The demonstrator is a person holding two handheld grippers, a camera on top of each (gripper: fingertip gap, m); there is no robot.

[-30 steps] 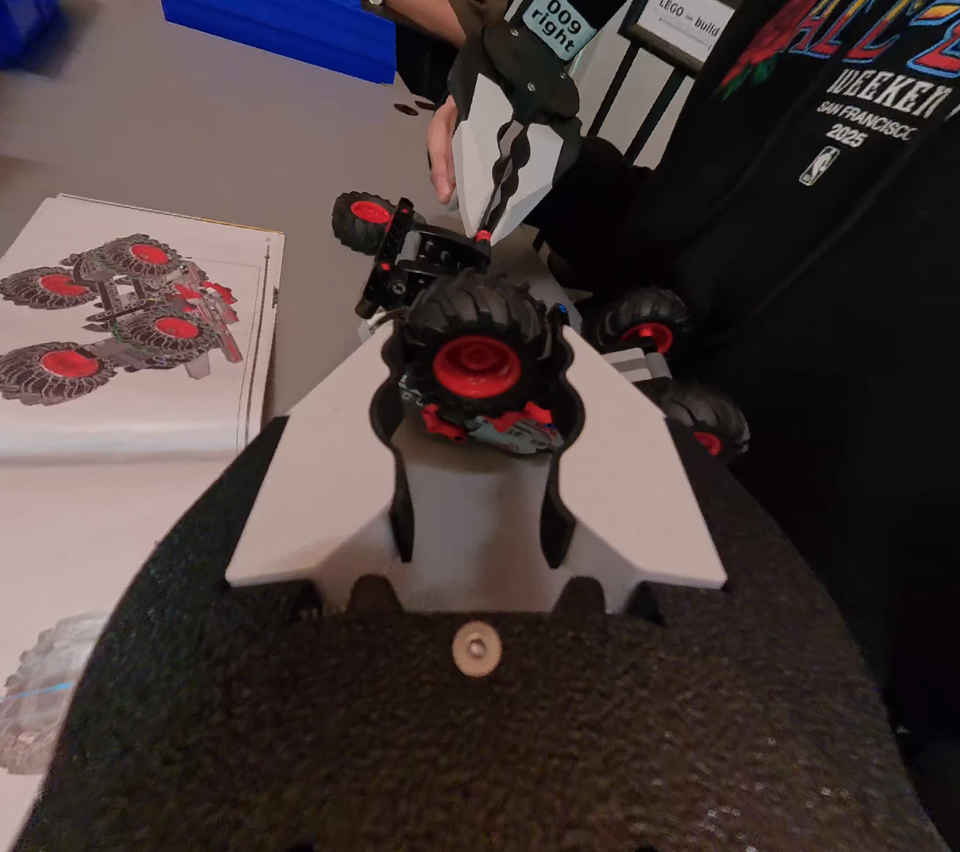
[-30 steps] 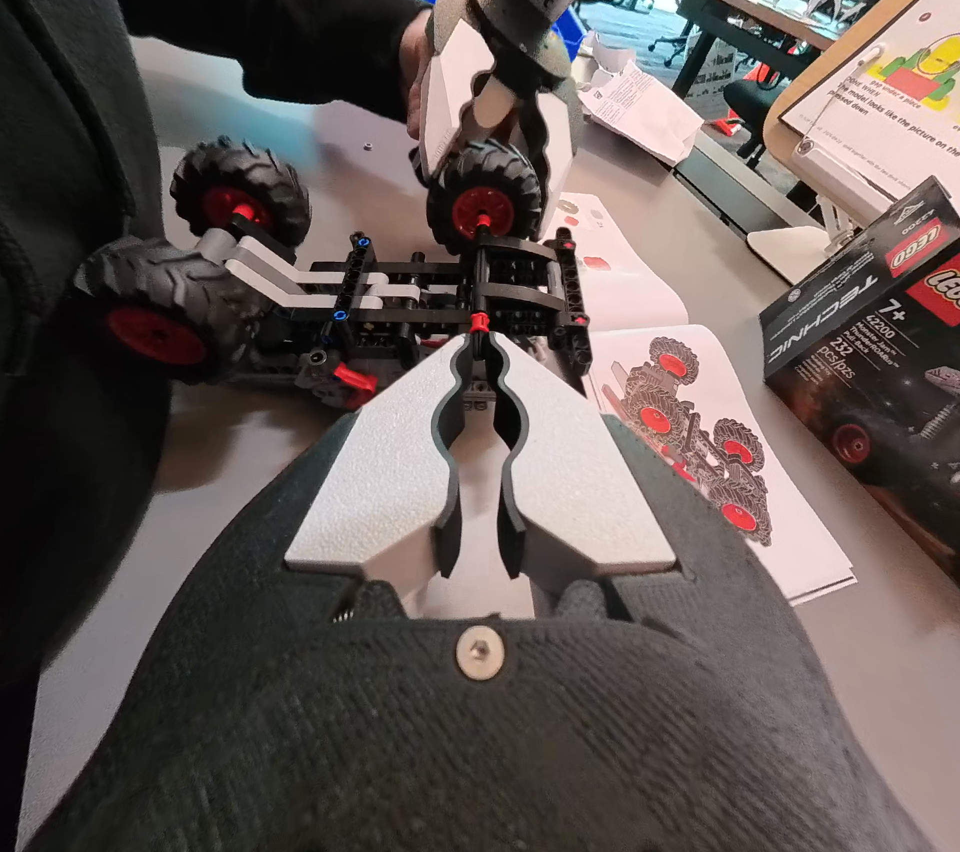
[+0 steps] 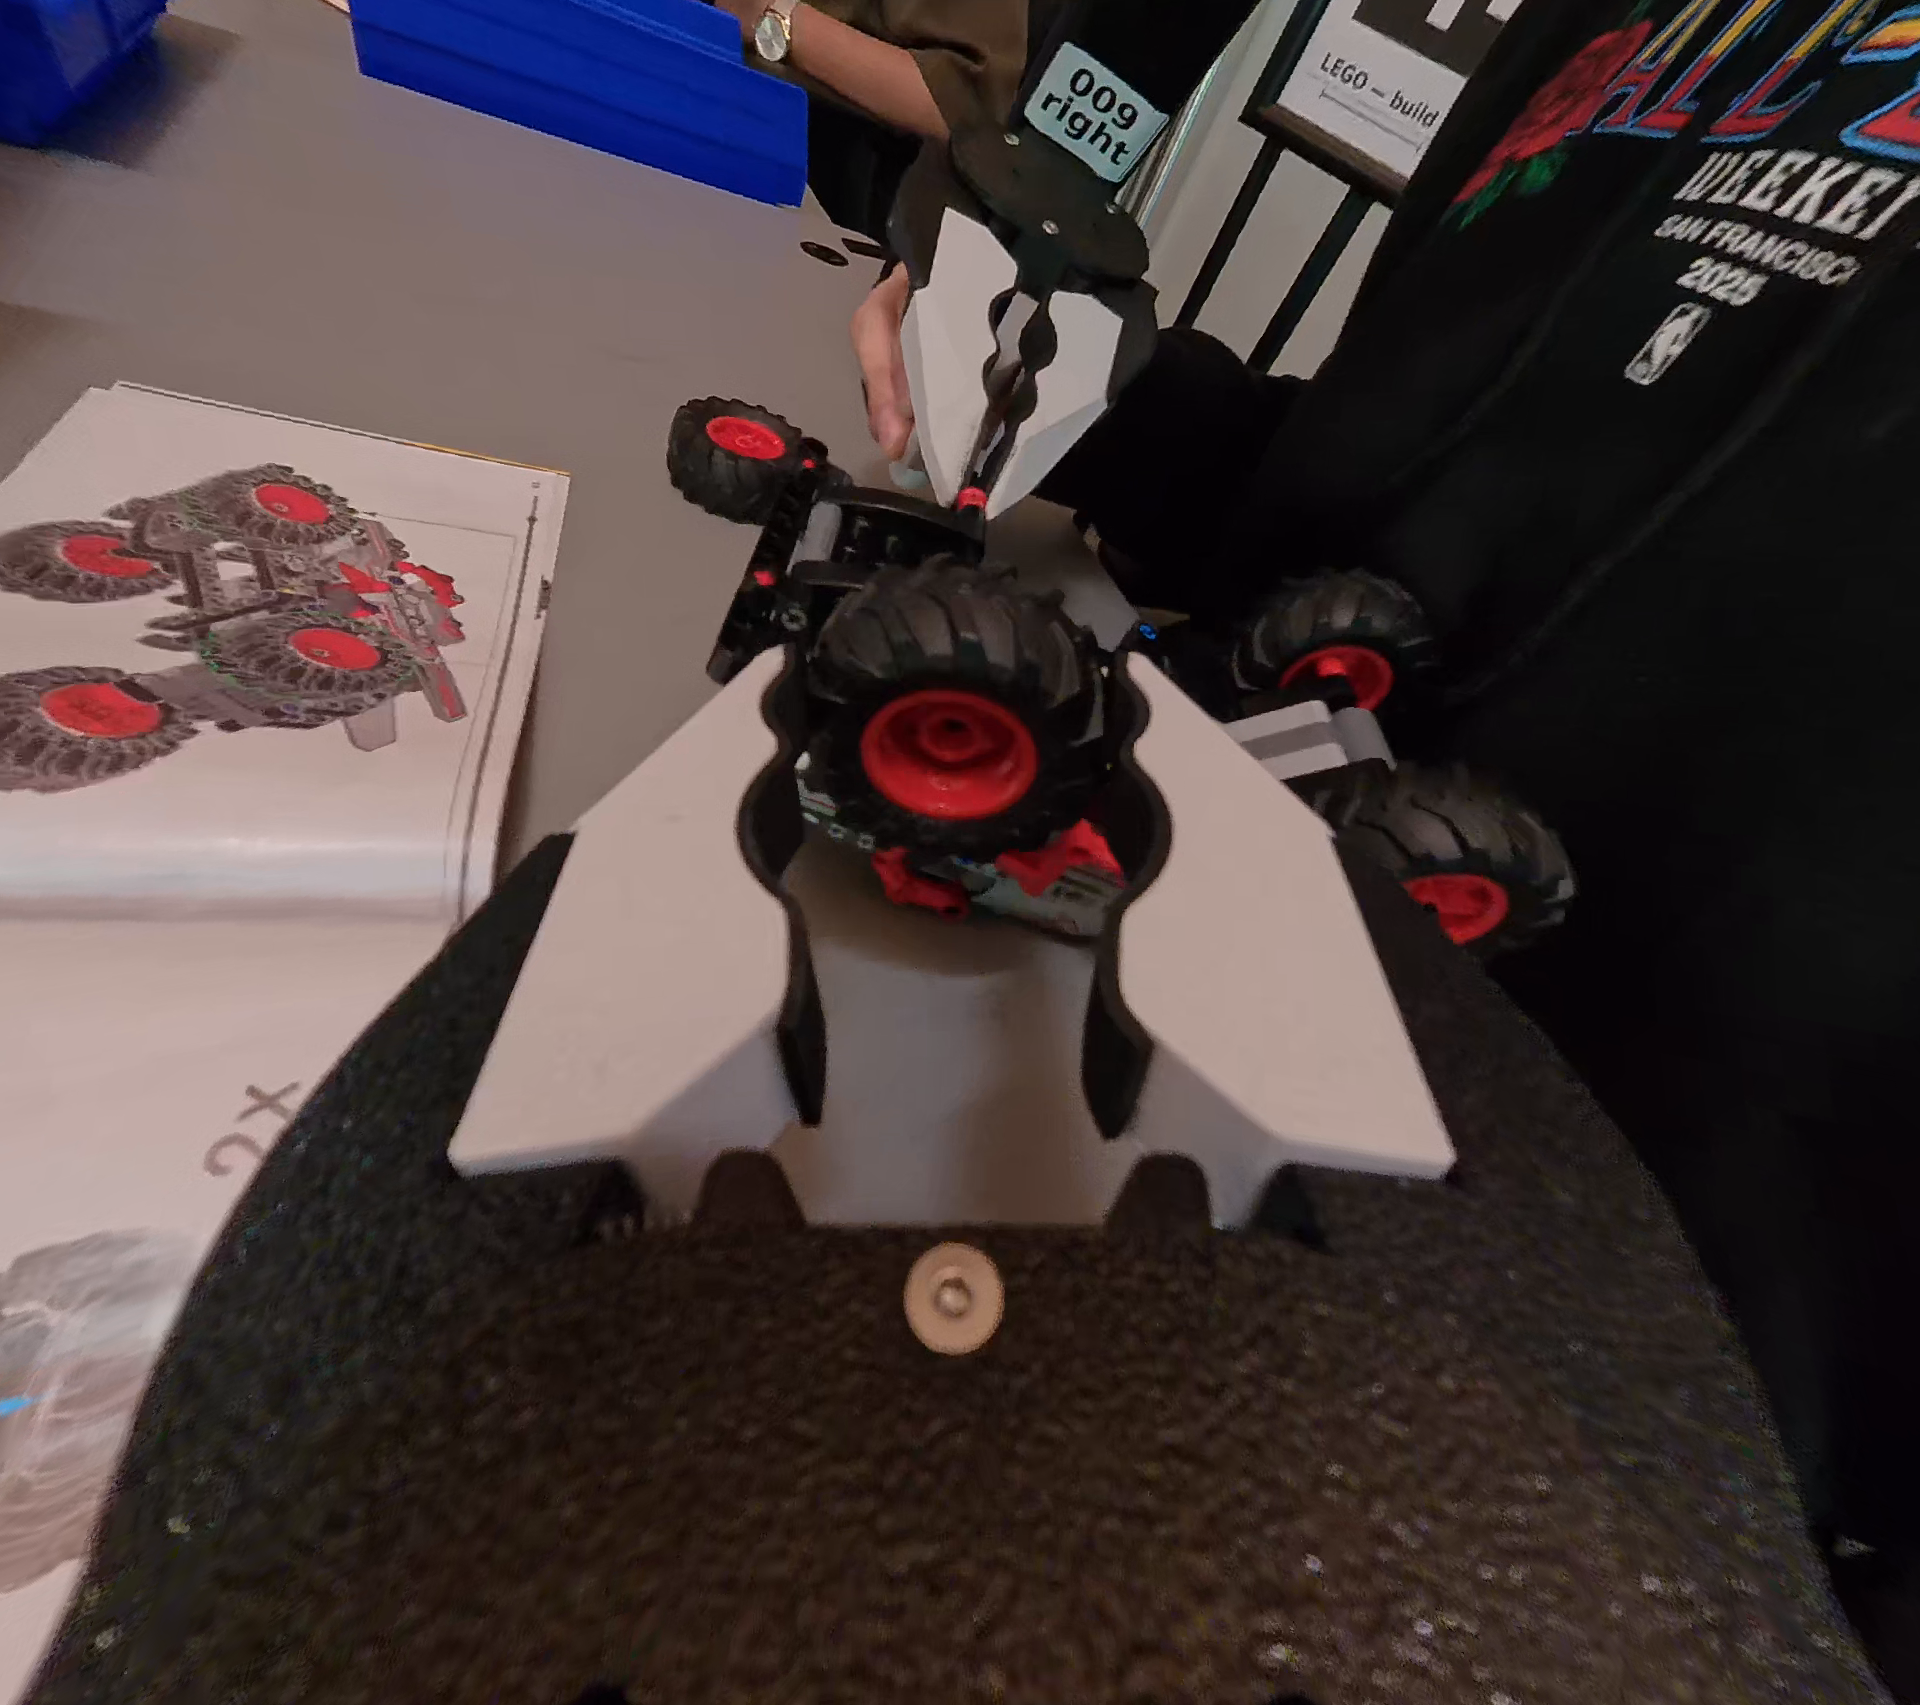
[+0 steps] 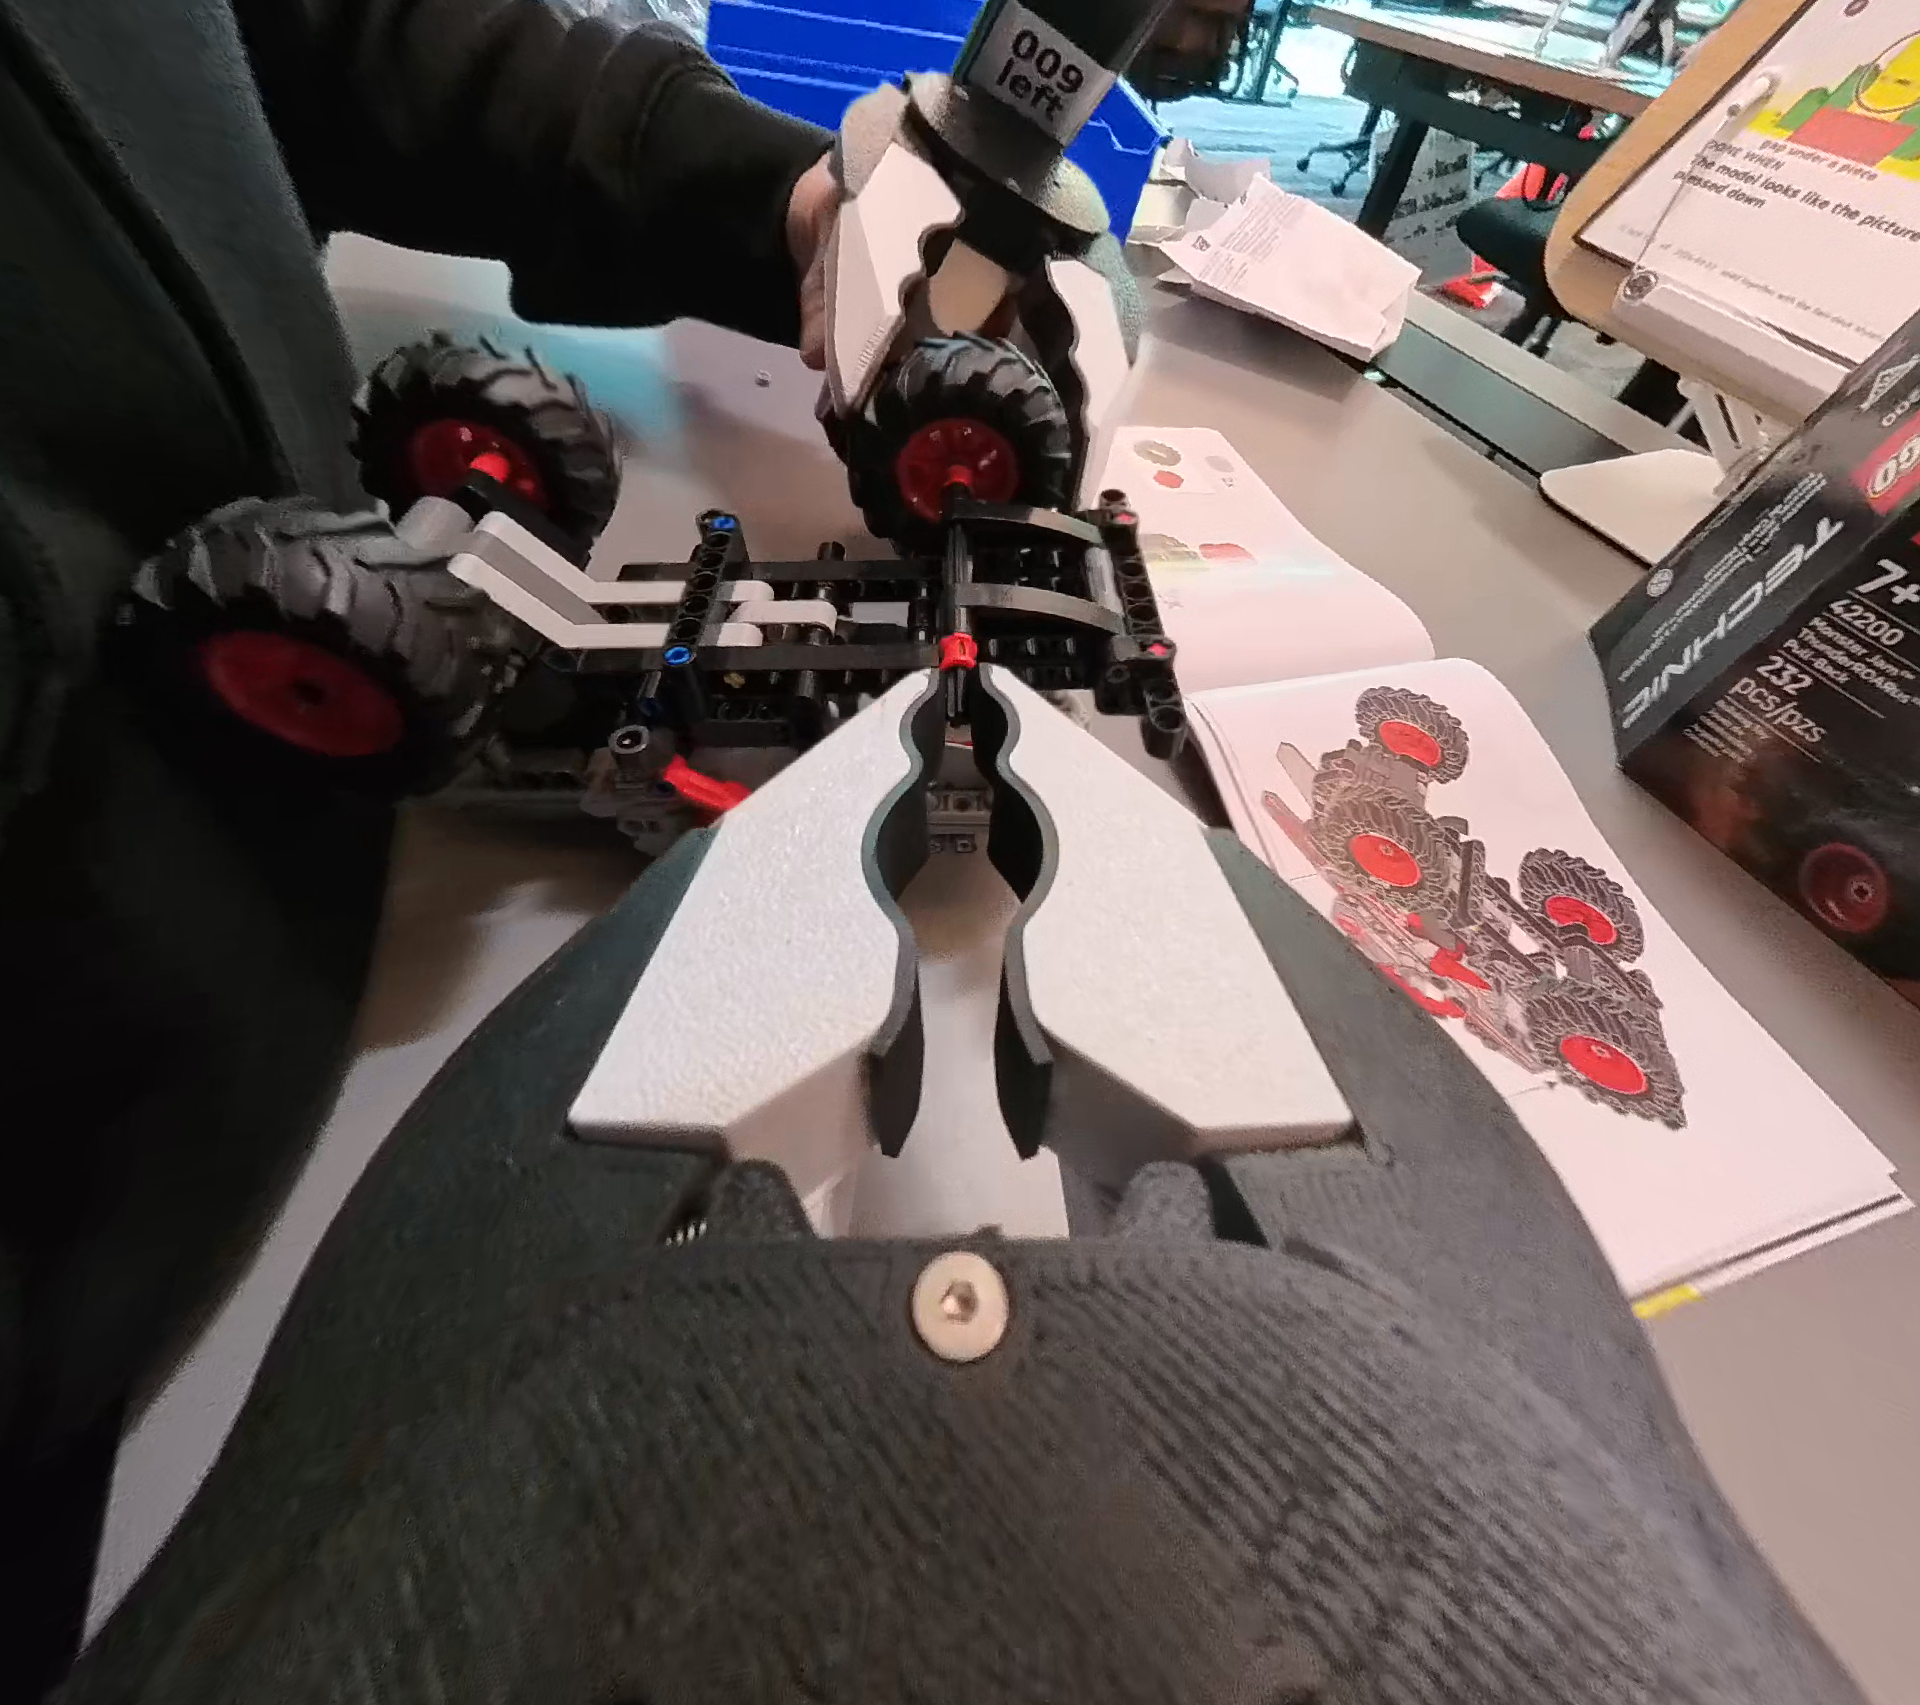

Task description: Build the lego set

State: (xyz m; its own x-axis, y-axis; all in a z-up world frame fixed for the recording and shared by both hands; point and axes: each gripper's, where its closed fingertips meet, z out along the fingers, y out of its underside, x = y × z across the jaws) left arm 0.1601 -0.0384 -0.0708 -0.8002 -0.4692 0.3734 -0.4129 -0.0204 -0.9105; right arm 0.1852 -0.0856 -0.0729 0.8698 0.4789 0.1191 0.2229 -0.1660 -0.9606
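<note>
Both tongs clamped on the lego truck chassis at table edge

Left wrist view: left gripper (image 3: 951, 762) is clamped on a front wheel (image 3: 951, 746) at centre; right gripper (image 3: 987, 481) stands at 12 o'clock.
Right wrist view: right gripper (image 4: 958, 699) pinches the axle (image 4: 957, 606), its red bush (image 4: 957, 649) at 12 o'clock; instruction booklet (image 4: 1455, 907) at 3. Uneven pushing could bend the axle or pop the wheel off.

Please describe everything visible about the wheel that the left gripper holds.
The wheel is a black, deeply treaded tyre, rubber by its look, on a glossy red plastic hub. It stands upright, with the left gripper shut on its tread from both sides. A black axle with a red bush joins it to the black chassis, which lies on the table. The right gripper pinches that axle's other end.
</note>
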